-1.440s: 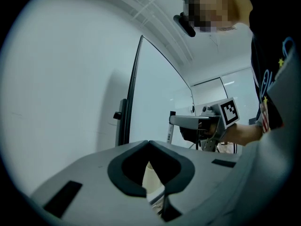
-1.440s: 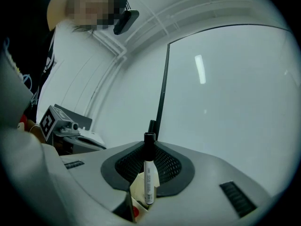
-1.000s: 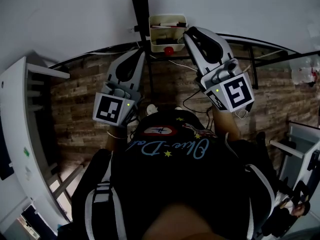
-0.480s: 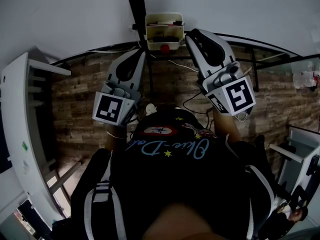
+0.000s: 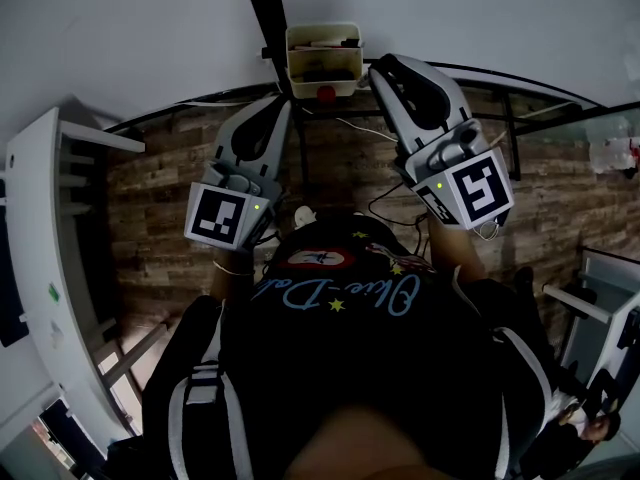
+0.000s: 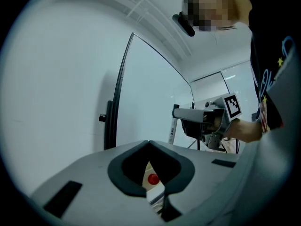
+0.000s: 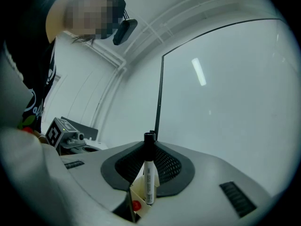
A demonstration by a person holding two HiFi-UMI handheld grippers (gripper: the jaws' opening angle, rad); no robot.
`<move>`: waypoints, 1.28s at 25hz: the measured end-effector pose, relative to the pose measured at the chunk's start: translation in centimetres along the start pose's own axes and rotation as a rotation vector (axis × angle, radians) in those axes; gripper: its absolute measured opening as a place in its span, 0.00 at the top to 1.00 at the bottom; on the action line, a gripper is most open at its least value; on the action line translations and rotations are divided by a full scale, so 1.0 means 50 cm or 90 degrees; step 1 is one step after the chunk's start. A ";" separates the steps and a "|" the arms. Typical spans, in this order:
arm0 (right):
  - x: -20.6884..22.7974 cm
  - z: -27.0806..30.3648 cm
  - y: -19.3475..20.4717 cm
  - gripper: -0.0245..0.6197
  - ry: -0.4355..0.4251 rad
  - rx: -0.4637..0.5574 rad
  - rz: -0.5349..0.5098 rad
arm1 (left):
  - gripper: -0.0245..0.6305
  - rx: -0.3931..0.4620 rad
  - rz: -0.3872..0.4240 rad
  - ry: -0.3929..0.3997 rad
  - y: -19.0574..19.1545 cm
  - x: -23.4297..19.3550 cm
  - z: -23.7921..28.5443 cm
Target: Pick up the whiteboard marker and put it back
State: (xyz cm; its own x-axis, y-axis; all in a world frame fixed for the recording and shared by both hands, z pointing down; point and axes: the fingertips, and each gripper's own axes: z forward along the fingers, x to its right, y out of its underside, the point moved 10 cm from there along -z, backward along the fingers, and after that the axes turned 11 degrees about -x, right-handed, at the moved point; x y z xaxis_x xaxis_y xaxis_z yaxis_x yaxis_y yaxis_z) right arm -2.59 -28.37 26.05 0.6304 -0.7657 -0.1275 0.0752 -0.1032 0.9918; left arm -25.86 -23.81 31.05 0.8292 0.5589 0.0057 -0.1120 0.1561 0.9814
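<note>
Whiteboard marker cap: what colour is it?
Black; the whiteboard marker shows best in the right gripper view.

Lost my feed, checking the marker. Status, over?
Right gripper shut on whiteboard marker, upright. Left gripper shut, empty. Holder just ahead, nothing between.

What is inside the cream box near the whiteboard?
The cream box holds dark shapes, too small to name. A red round part sits on its front. Its walls hide the bottom.
</note>
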 end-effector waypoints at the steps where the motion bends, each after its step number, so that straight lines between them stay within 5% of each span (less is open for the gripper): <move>1: -0.001 -0.001 0.000 0.85 0.000 0.001 0.001 | 0.98 0.000 0.000 0.000 0.000 0.001 0.000; 32: -0.018 -0.011 -0.005 0.85 0.009 0.002 -0.001 | 0.98 0.002 -0.004 0.001 0.004 0.008 -0.018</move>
State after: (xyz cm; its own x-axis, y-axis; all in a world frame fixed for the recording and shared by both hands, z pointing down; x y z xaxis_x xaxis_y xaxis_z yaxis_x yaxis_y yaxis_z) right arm -2.75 -27.30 25.94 0.6418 -0.7560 -0.1288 0.0743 -0.1058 0.9916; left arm -26.05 -22.84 31.08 0.8294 0.5586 -0.0010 -0.1043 0.1567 0.9821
